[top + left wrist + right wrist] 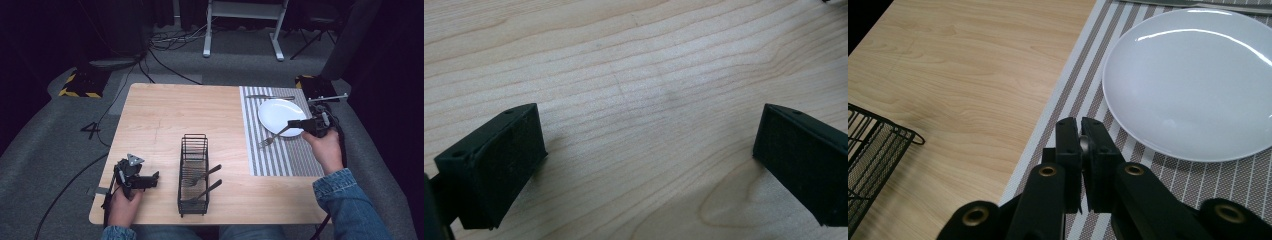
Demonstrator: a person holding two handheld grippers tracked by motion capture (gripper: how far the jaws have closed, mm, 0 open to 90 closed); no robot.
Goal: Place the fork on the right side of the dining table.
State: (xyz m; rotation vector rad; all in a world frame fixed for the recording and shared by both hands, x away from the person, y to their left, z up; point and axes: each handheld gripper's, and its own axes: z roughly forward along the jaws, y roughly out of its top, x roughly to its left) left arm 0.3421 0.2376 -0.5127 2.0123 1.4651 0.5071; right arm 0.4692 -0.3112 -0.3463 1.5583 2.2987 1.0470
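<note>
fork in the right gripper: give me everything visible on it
The fork is metal-looking and silvery, all one piece. The right gripper is shut on its handle end. It slants down toward the wire basket side, tines lowest, over the striped placemat beside the white plate. Whether the tines touch the mat is unclear.

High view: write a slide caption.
Right gripper holds a silver metal fork above the striped placemat beside the white round plate.

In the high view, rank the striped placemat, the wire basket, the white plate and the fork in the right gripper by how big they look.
1. striped placemat
2. wire basket
3. white plate
4. fork, clamped in the right gripper

The basket is nearer the camera, so its lead over the plate is unsure.
</note>
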